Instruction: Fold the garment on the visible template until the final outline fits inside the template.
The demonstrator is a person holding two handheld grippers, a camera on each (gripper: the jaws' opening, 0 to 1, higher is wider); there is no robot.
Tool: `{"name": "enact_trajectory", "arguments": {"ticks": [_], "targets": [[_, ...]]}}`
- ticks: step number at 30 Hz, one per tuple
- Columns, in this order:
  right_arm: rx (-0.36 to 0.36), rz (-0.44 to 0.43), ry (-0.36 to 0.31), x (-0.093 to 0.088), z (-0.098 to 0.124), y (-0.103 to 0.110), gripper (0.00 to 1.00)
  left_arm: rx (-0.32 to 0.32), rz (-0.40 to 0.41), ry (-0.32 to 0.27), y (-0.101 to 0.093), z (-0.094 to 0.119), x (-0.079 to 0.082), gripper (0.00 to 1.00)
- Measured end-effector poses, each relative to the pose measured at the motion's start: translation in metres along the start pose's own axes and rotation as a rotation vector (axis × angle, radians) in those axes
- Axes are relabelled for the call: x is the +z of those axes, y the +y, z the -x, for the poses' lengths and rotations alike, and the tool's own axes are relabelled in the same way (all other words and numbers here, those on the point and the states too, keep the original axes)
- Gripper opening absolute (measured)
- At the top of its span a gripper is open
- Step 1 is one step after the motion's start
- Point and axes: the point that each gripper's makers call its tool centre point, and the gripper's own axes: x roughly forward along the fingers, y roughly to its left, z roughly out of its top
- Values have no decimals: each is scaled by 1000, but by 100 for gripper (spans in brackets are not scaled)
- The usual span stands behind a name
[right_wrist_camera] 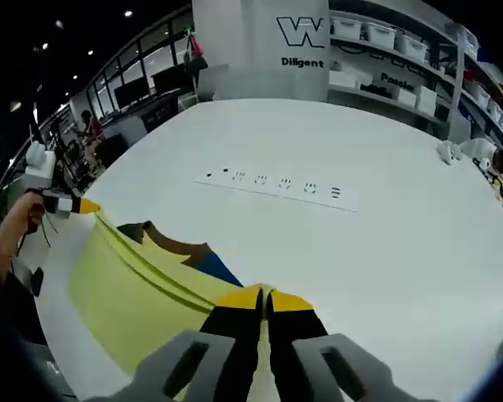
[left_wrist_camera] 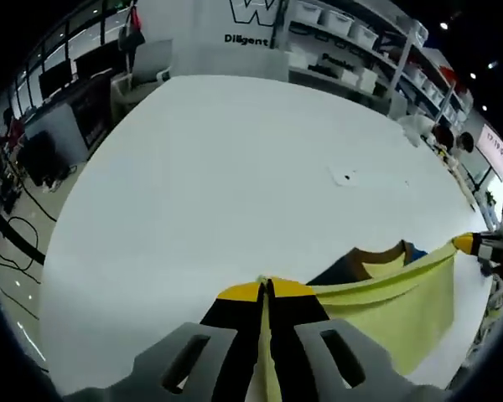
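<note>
Left tongs (left_wrist_camera: 266,289) closed on shirt (left_wrist_camera: 394,297) edge; right tongs (right_wrist_camera: 264,295) closed on same edge at other end. Yellow shirt, brown collar, blue inside, hangs stretched between both tongs, low over white counter (left_wrist_camera: 218,184).

Advice: keep edge taut and level, lower both ends together so fold lands straight, no wrinkles. Template not recognisable here.

Bins on shelf (right_wrist_camera: 386,38): contents too small to tell.

Beyond the far edge of the counter, straight ahead of the right tongs, a white pillar (right_wrist_camera: 298,42) carries a large outlined "W" with "Diligent" printed beneath it. Ahead of the left tongs the same pillar (left_wrist_camera: 235,29) shows part of the "W" and "Diligent", cut off. A sign (left_wrist_camera: 495,151) far right reads roughly "17 1905", though the digits are blurred.
</note>
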Motion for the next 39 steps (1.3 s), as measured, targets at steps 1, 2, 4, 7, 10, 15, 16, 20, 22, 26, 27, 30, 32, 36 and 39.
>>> {"name": "enact_trajectory", "arguments": {"ticks": [1, 2, 4, 7, 10, 15, 16, 20, 22, 26, 27, 30, 32, 36, 39], "targets": [[-1, -1, 4, 1, 0, -1, 0, 0, 3, -2, 0, 1, 1, 6], [-5, -7, 5, 2, 2, -2, 0, -5, 6, -4, -1, 4, 1, 6], [-7, -11, 2, 5, 1, -3, 0, -10, -2, -18, -3, 8, 6, 6], [-17, -32, 13, 4, -8, -8, 0, -27, 26, -60, -4, -1, 16, 6], [-26, -59, 16, 2, -16, -13, 0, -34, 36, -80, -5, -8, 22, 6], [-26, -123, -36, 6, -32, -22, 0, -8, 29, -89, -2, -26, 20, 6], [-32, -132, -71, 11, -34, -25, 0, 1, 20, -99, 0, -29, 20, 7], [-80, -161, -121, 14, -34, -41, 0, 29, -54, -149, 2, -31, 24, 8], [-77, -159, -119, 12, -33, -43, 0, 15, -47, -166, 1, -28, 25, 10], [-62, -169, -114, 3, -31, -42, 15, -1, -59, -171, -3, -26, 23, 20], [-62, -168, -109, 1, -30, -41, 15, -8, -78, -169, -5, -24, 21, 21], [-41, -162, -123, -1, -25, -35, 19, -18, -88, -178, -7, -16, 19, 26], [-29, -153, -129, -2, -22, -31, 26, -34, -78, -188, -8, -10, 17, 31], [14, -142, -135, -7, -12, -17, 32, -67, -73, -203, -13, 6, 10, 36], [47, -136, -119, -18, -3, -3, 38, -89, -67, -202, -16, 14, 2, 43]]}}
